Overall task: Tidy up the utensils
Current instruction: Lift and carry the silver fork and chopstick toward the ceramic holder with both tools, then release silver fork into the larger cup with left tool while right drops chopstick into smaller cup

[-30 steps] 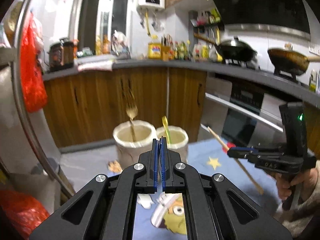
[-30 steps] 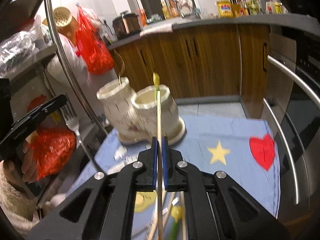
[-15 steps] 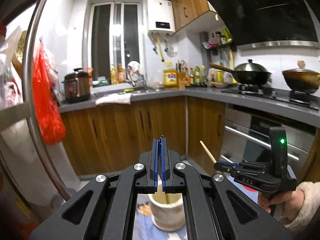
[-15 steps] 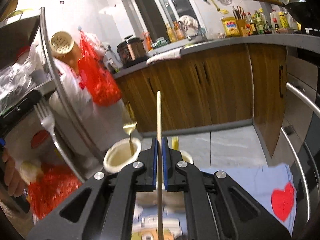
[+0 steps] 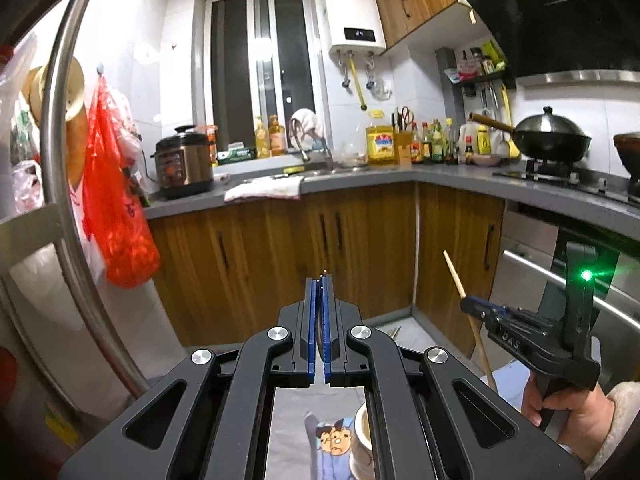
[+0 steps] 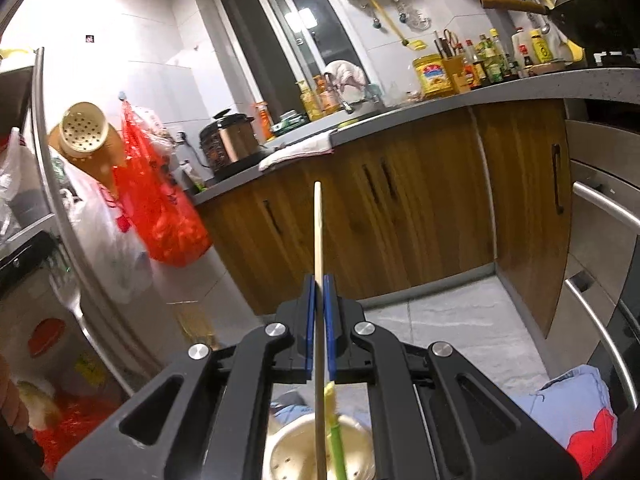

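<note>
Now your right hand-held gripper point(image 6: 319, 280), clamped on the chopstick point(image 6: 318, 232) standing upright, hangs directly above the holder point(image 6: 320, 452); left point(image 5: 319, 284) is shut.

Cartoon-print blue cloth point(image 6: 560, 404), cream holder point(image 6: 320, 452) (perforated) on it

my right gripper point(image 6: 319, 280) holds a chopstick point(image 6: 318, 232) upright over the holder point(image 6: 320, 452) on the cloth point(image 6: 576, 408); cabinets point(image 6: 400, 208) stand behind, my left gripper point(image 5: 319, 284) is to its left.
</note>
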`<state>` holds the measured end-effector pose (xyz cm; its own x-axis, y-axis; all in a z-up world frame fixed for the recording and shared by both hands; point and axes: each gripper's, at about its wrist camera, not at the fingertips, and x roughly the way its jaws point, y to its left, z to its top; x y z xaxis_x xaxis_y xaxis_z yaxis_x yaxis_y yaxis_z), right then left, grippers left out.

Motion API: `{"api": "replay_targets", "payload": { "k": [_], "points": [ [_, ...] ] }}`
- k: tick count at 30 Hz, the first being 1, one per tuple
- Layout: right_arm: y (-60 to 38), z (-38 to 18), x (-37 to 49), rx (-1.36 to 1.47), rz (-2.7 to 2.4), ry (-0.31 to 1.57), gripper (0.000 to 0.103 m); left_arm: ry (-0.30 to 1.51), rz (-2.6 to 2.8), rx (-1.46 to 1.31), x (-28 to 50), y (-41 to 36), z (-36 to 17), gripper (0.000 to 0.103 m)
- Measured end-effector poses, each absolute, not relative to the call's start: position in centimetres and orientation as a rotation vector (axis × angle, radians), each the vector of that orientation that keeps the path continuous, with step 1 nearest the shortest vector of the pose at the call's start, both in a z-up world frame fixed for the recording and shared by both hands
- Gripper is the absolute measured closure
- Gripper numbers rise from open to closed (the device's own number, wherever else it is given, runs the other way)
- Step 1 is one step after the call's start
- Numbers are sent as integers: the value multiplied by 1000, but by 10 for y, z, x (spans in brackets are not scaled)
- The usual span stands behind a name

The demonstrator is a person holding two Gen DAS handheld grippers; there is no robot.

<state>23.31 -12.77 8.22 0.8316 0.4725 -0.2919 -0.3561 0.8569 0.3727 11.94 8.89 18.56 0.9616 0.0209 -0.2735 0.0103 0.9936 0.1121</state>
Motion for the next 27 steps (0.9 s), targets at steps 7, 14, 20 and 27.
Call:
{"api": "replay_targets", "payload": {
  "k": [7,14,20,27],
  "points": [
    [-115,57,237,261,412,375,98,318,24,173,135,79,153,99],
    [-118,35,219,232,447,424,98,398,7,178,144,78,118,99],
    [-129,23,203,219,465,477,98,425,0,178,146,76,103,99],
    [-136,17,192,198,462,481,98,440,-15,166,147,74,92,99]
  ]
}}
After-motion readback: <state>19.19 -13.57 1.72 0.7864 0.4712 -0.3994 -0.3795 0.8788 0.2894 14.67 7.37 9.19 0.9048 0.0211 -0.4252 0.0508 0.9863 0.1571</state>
